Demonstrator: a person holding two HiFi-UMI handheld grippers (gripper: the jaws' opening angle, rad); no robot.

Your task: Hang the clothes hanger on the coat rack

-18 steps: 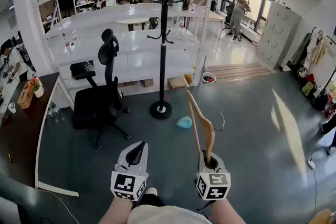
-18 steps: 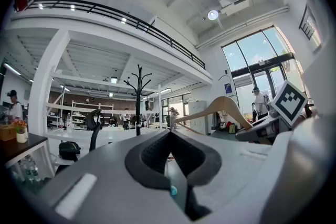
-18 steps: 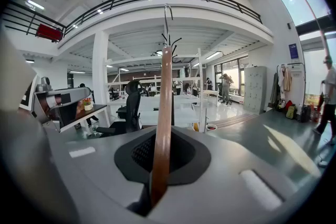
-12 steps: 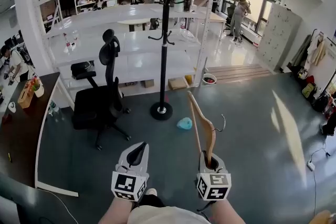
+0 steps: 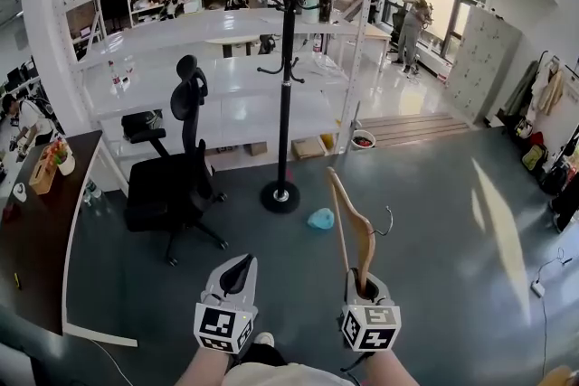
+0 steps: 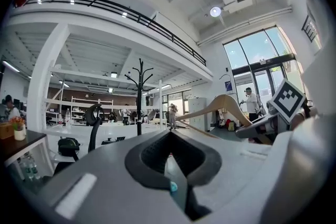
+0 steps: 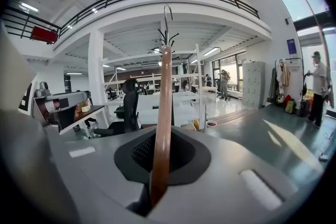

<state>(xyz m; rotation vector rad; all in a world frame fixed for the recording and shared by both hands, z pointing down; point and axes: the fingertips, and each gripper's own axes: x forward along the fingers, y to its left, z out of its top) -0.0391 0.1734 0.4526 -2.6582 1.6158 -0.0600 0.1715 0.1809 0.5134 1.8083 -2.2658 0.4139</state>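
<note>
A wooden clothes hanger [image 5: 351, 224] with a metal hook [image 5: 384, 220] stands up out of my right gripper [image 5: 364, 285], which is shut on its lower end. Seen from the right gripper, the hanger [image 7: 162, 113] rises straight from the jaws, its hook in line with the coat rack behind it. The black coat rack [image 5: 286, 68] stands on its round base [image 5: 280, 195] a few steps ahead on the floor. My left gripper [image 5: 238, 271] is shut and holds nothing. In the left gripper view the rack [image 6: 139, 97] is ahead and the hanger [image 6: 223, 105] to the right.
A black office chair [image 5: 176, 176] stands left of the rack. A teal object [image 5: 318, 219] lies on the floor by the rack's base. A dark desk [image 5: 36, 230] runs along the left. White shelving [image 5: 217, 95] fills the space behind the rack. People stand far off.
The view has crept forward, so the rack and chair sit slightly nearer and more to the right. Both grippers and the hanger keep their places in front of me.
</note>
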